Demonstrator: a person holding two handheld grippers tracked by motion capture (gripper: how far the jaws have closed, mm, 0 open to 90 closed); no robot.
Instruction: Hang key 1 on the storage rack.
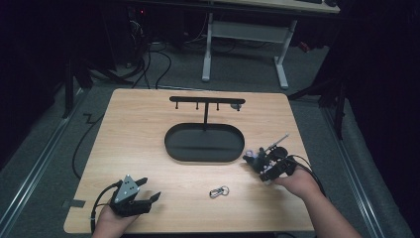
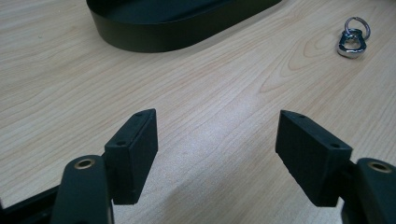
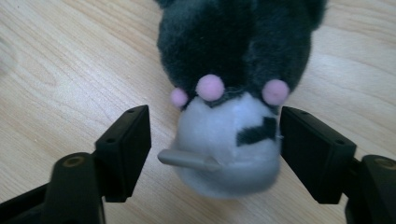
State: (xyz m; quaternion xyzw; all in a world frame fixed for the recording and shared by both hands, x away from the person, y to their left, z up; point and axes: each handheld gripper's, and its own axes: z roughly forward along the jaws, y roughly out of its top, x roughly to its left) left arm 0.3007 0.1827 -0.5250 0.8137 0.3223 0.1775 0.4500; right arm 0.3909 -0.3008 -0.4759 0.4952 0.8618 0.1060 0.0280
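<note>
Plush toy [image 3: 229, 140], small, dark-grey & white w/ pink dots, lies on wooden desk [image 1: 148, 148] between right claw [image 3: 215, 149] pads, not yet pinched. Centre on white belly, then squeeze. Left claw [image 2: 217, 149] wide, empty.

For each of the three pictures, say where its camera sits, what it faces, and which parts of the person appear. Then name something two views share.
High view: above the person's side, facing the table; both forearms and grippers enter from below.
Left gripper view: rides the left gripper, facing the black oval tray and key ring.
Right gripper view: rides the right gripper, facing a plush toy between its fingers.
Shared: tray and key ring, high and left gripper views.
</note>
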